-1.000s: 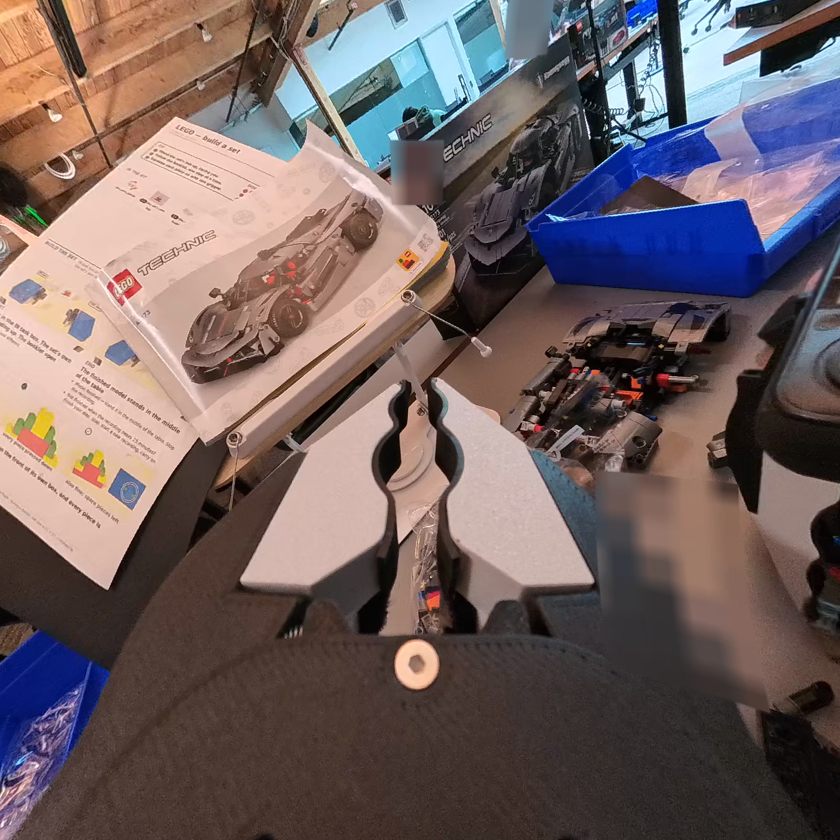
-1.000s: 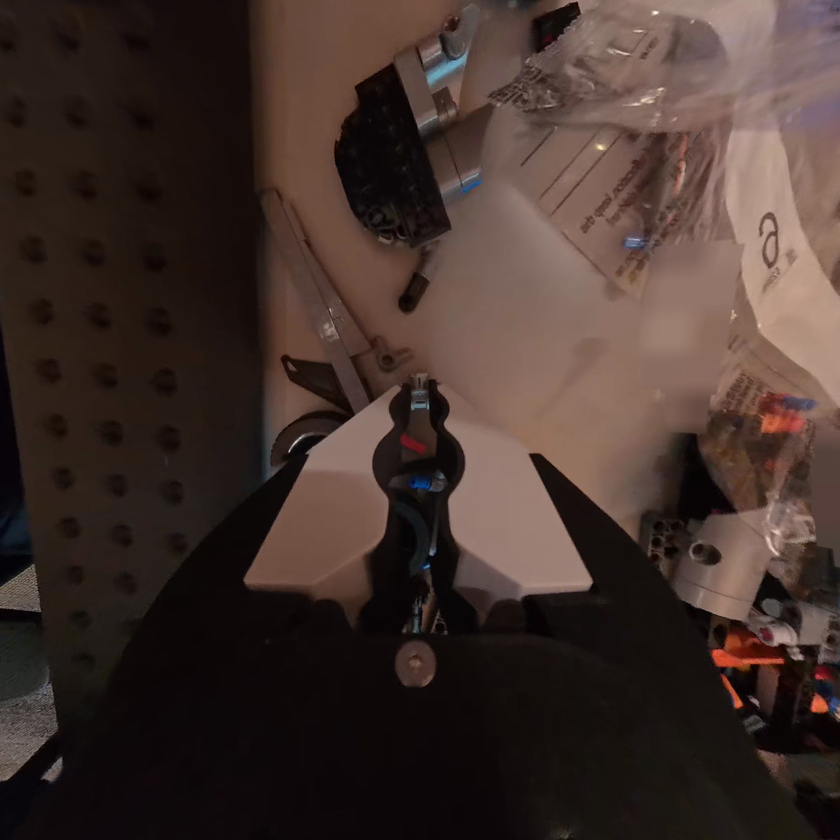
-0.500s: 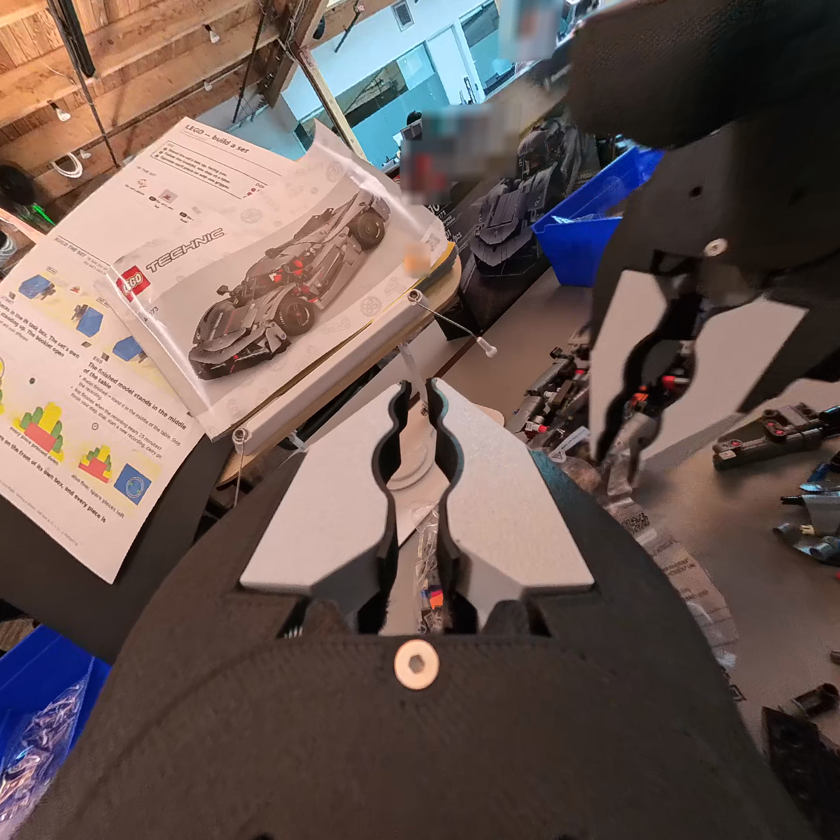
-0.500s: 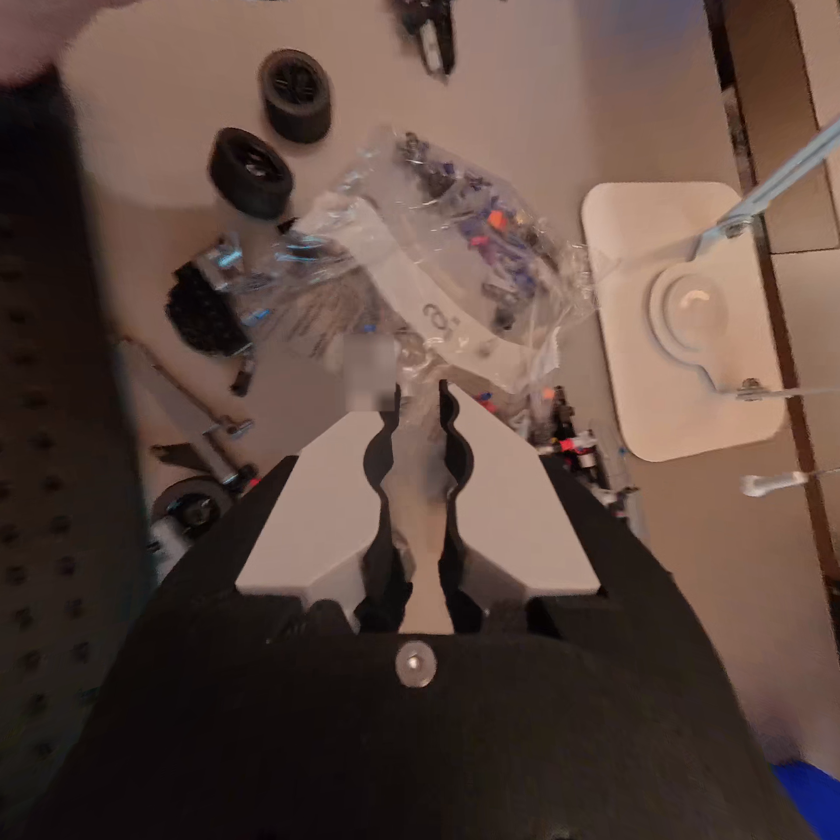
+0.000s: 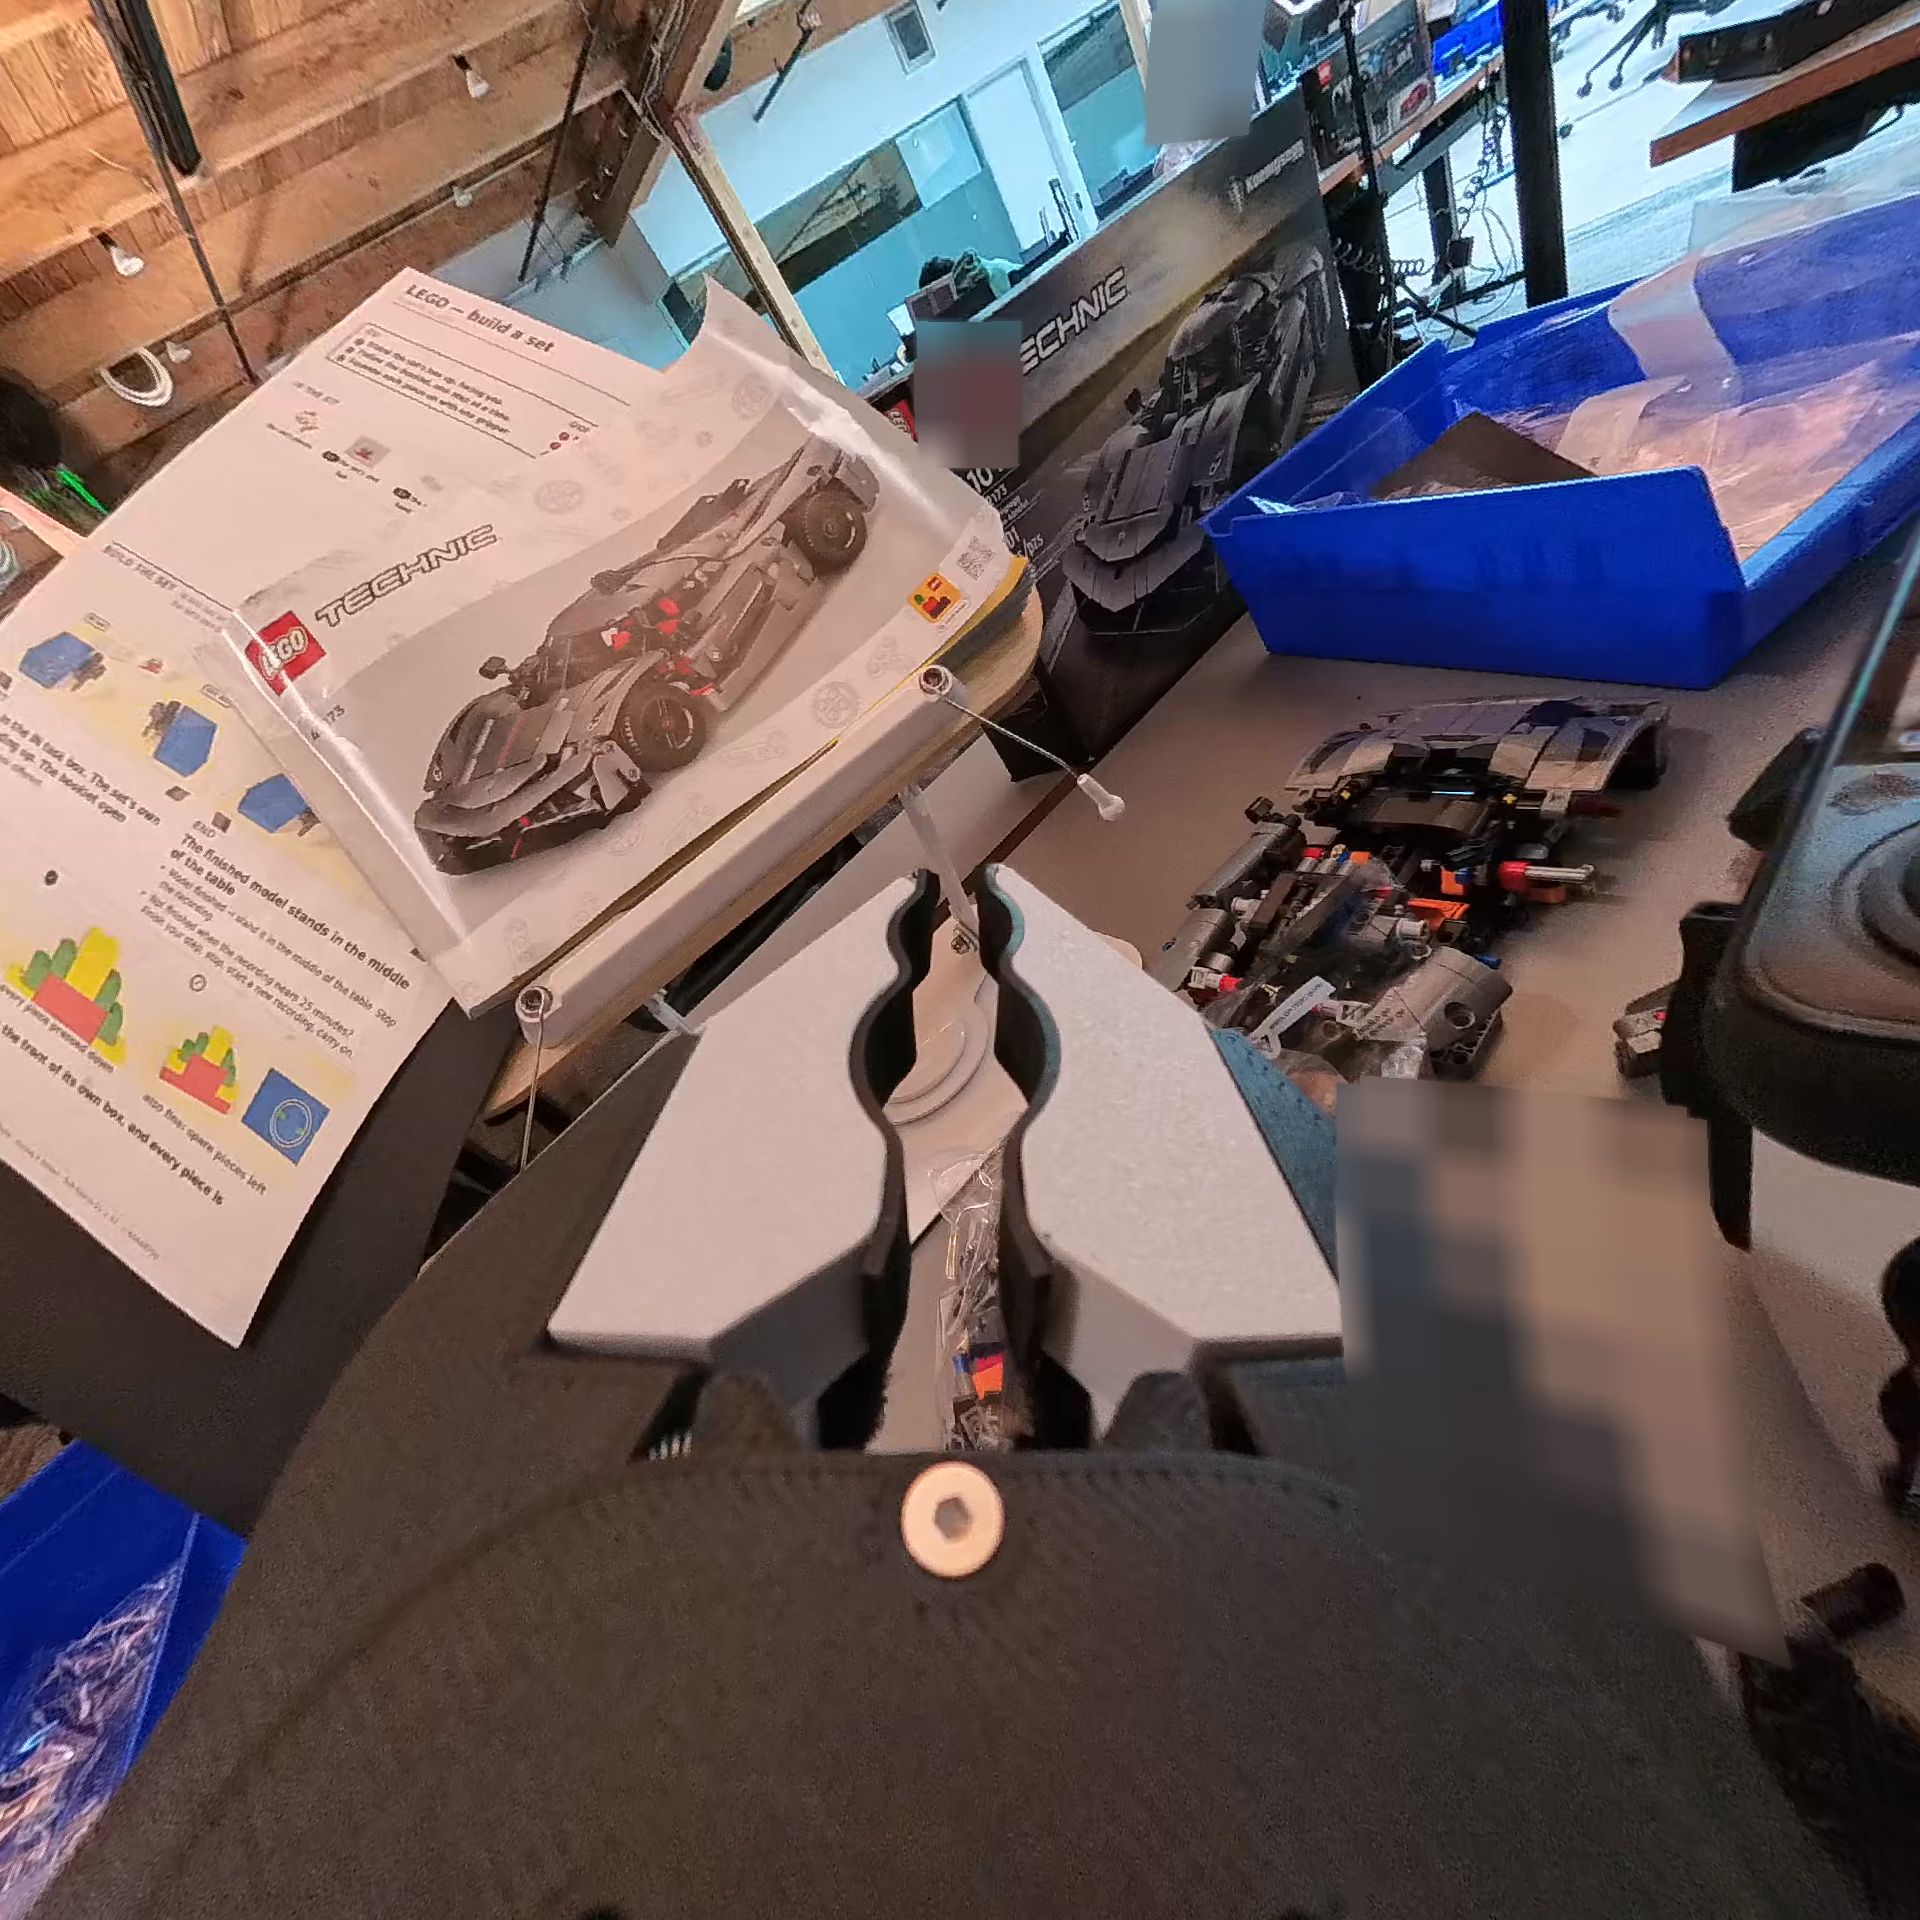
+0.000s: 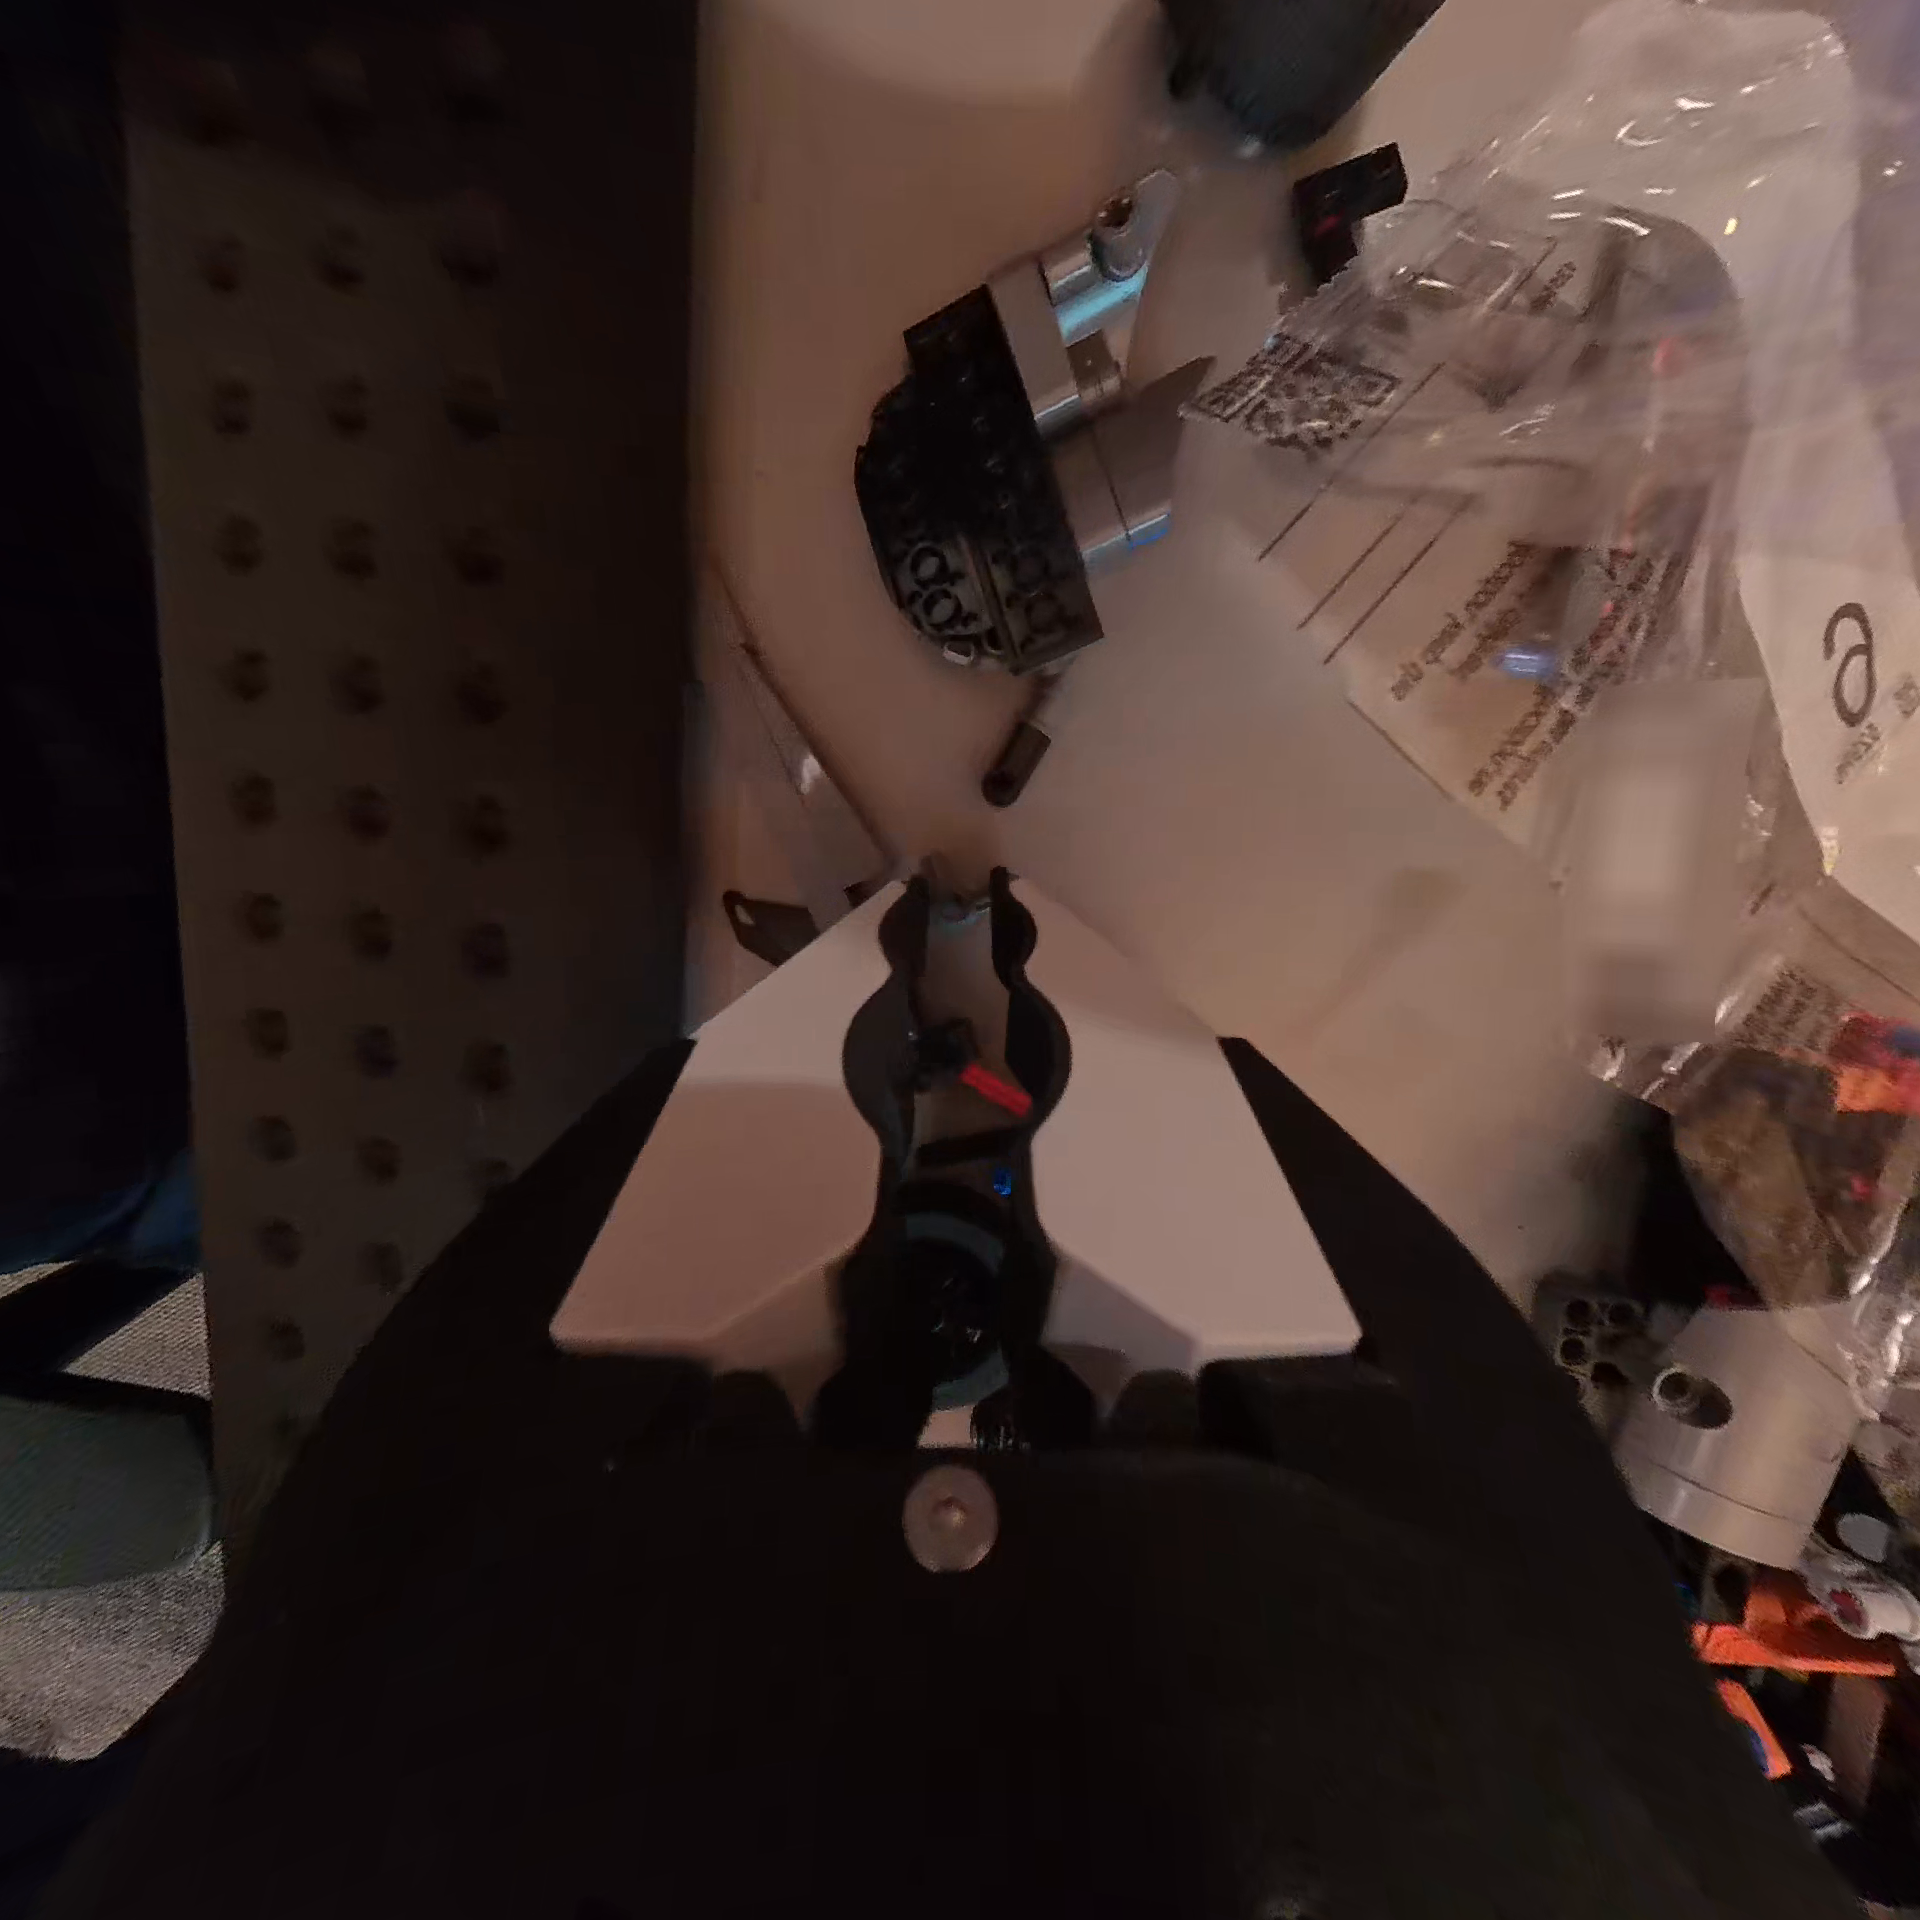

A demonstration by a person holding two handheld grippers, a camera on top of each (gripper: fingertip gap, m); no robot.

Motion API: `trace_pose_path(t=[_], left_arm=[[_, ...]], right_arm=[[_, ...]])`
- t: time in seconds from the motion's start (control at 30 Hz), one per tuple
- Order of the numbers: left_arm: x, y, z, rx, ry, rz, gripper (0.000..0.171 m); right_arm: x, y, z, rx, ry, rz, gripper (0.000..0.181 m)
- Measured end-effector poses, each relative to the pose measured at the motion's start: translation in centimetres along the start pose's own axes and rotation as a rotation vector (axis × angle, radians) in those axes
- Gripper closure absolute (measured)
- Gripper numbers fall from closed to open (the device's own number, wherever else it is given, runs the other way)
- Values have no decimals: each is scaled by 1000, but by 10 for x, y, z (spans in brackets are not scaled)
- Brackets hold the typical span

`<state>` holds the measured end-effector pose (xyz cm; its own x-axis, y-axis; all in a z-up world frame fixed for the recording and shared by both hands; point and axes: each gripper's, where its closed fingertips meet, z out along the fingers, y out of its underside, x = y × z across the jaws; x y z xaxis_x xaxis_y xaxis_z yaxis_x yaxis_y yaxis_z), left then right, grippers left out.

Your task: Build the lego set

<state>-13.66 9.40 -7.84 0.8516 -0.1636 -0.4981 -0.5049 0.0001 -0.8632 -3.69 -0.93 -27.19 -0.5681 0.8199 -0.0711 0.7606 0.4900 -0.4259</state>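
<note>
A partly built dark grey lego car (image 5: 1455, 862) lies on the grey table. My left gripper (image 5: 953, 888) hovers above the table near the booklet stand, its jaws a little apart and empty. A clear bag of pieces (image 5: 971, 1247) shows below, through the gap. My right gripper (image 6: 958, 894) is low over the table, jaws a little apart, with a small light grey piece (image 6: 956, 920) between the tips. A black tyre (image 6: 956, 1299) and a red pin (image 6: 987, 1086) lie under it. Its body shows at the right edge of the left wrist view (image 5: 1829, 987).
The instruction booklet (image 5: 623, 665) rests on a stand beside a printed sheet (image 5: 156, 831). The set's box (image 5: 1195, 416) and a blue bin (image 5: 1558, 561) stand behind. A black curved assembly (image 6: 987, 499), a black pin (image 6: 1018, 774), clear bags (image 6: 1507, 468) and a studded panel (image 6: 416, 623) surround my right gripper. Spacing between my two grippers at the tips: around 25 cm. To reach the red pin (image 6: 987, 1086) in a straight line is about 4 cm for my right fingers, about 25 cm for my left.
My right gripper swung up over the bag with open jaws half a second ago. It is now back down at the small grey piece. My left gripper has hardly moved.
</note>
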Motion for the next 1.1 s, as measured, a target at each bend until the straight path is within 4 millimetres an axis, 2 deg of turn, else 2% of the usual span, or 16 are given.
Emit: trace_pose_path(t=[0.03, 0.23, 0.4, 0.53, 0.67, 0.73, 0.9, 0.97, 1.03, 1.1], left_arm=[[0, 0, 0, 0, 1, 2, 166], [0, -1, 0, 1, 0, 4, 166], [-1, -1, -1, 2, -1, 2, 166], [0, -1, -1, 1, 0, 4, 166], [0, 0, 0, 0, 2, 2, 166], [0, 0, 0, -1, 3, 4, 166], [-1, -1, -1, 2, -2, 2, 166], [-2, -1, -2, 4, -5, -1, 166], [-3, -2, -2, 7, -7, -3, 166], [-3, -2, -2, 8, -7, -3, 166]], right_arm=[[-1, 0, 0, 3, -10, -1, 181], [3, -1, -6, 32, 3, 0, 181], [11, 7, -13, -2, 39, -22, 164], [24, 9, -20, 9, 80, 10, 160], [26, 16, -11, -24, 69, 19, 159], [27, 19, -7, -41, 75, 14, 166], [28, 18, -8, -23, 77, 12, 169], [25, 15, -17, 2, 68, 8, 169], [25, 3, -38, 82, 84, -3, 169], [35, -10, -63, 148, 134, 3, 169]])
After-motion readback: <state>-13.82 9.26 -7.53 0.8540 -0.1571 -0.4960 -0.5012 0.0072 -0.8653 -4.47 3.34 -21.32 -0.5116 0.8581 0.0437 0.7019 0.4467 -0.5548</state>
